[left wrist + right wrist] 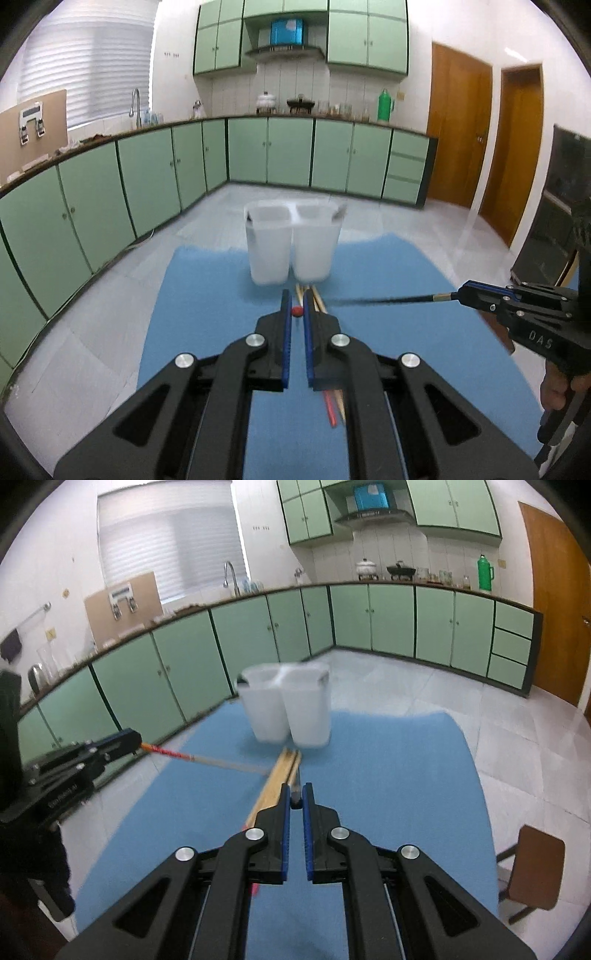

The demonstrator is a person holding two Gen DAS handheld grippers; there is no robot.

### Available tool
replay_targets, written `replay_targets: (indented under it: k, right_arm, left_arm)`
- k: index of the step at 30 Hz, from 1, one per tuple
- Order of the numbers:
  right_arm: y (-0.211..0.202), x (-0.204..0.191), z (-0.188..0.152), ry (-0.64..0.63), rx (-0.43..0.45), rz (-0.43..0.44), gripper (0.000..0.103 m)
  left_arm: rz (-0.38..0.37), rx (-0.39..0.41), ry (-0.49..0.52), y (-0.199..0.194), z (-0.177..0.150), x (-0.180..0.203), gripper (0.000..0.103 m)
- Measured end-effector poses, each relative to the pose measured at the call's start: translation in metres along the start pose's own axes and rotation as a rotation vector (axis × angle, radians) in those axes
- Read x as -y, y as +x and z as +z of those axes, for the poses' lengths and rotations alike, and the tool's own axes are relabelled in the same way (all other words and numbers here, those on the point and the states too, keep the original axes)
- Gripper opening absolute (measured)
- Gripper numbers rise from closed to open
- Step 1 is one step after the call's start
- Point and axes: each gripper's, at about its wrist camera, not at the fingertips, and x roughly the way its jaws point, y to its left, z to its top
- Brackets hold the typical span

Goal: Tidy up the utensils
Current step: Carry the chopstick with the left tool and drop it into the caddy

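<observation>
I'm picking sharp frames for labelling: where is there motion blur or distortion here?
Left wrist view: the white holder is smeared, as is the dark chopstick in the right gripper; fisheye bends the cabinets. Right wrist view: the holder's rim is blurred, and the red-ended chopstick in the left gripper fades at its tip.

Each view looks forward and slightly down along its own gripper, close over the blue mat; both face the white two-part holder and green cabinets beyond; the left view sits left, the right view right; each catches the other's gripper at its edge.
</observation>
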Motion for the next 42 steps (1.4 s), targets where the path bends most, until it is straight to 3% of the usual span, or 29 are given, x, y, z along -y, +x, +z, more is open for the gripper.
replay_targets:
  k: [6,16,24,31,36,42]
  right_arm:
    - [-0.004,0.002,0.052,-0.010,0.028,0.035,0.006]
    - [0.014,0.002,0.106,-0.048,0.012,0.050,0.006]
    - [-0.005,-0.004,0.165,-0.087,0.116,0.061,0.006]
    - [-0.004,-0.003,0.218,-0.071,0.215,0.045,0.006]
    - [0.028,0.003,0.233,-0.045,0.218,0.024,0.006]
    - [0.076,0.004,0.222,-0.044,0.153,-0.007,0.006]
  left_arm:
    - [-0.029,0.045,0.021,0.003,0.036,0.002,0.005]
    - [-0.067,0.076,0.015,0.013,0.074,-0.003,0.005]
    - [-0.071,0.188,0.026,0.002,0.122,-0.005,0.005]
    - [-0.032,0.293,0.030,0.010,0.174,-0.001,0.005]
    - [-0.013,0.280,0.029,0.041,0.187,0.005,0.005]
    - [-0.006,0.187,0.028,0.093,0.180,0.001,0.005]
